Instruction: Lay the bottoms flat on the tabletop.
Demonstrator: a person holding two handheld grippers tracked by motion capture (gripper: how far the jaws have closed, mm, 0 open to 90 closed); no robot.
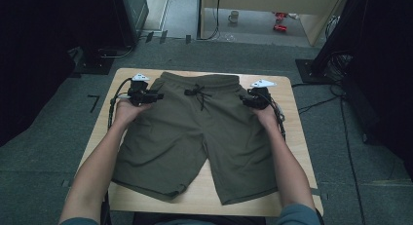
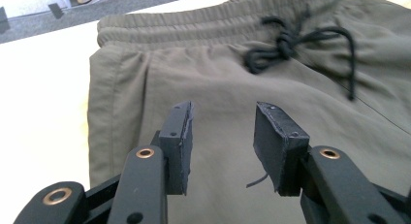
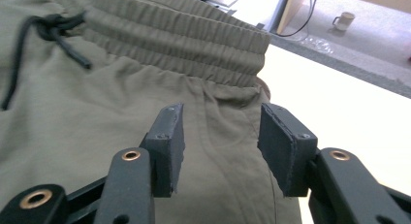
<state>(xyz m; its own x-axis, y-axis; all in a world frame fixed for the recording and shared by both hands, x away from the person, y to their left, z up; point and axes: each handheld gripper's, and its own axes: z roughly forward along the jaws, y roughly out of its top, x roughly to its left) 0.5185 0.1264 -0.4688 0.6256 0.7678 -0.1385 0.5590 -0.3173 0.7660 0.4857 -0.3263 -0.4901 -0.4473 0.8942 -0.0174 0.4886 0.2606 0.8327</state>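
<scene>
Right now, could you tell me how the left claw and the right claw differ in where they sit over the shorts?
The left claw hovers at the shorts' left waist corner; the right claw is at the right corner.
The left claw's view shows the drawstring at upper right; the right claw's view shows it at upper left.
Both stand open, with fabric beyond the jaws and nothing pinched.

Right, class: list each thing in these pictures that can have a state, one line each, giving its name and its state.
Shorts: spread flat on the table, front up, legs toward the person.
Drawstring: tied in a knot, ends loose.
Left gripper: jaws apart over the left hip of the shorts, nothing pinched.
Right gripper: jaws apart over the right hip below the waistband, nothing pinched.
Mug: upright on the floor beyond the table.
</scene>
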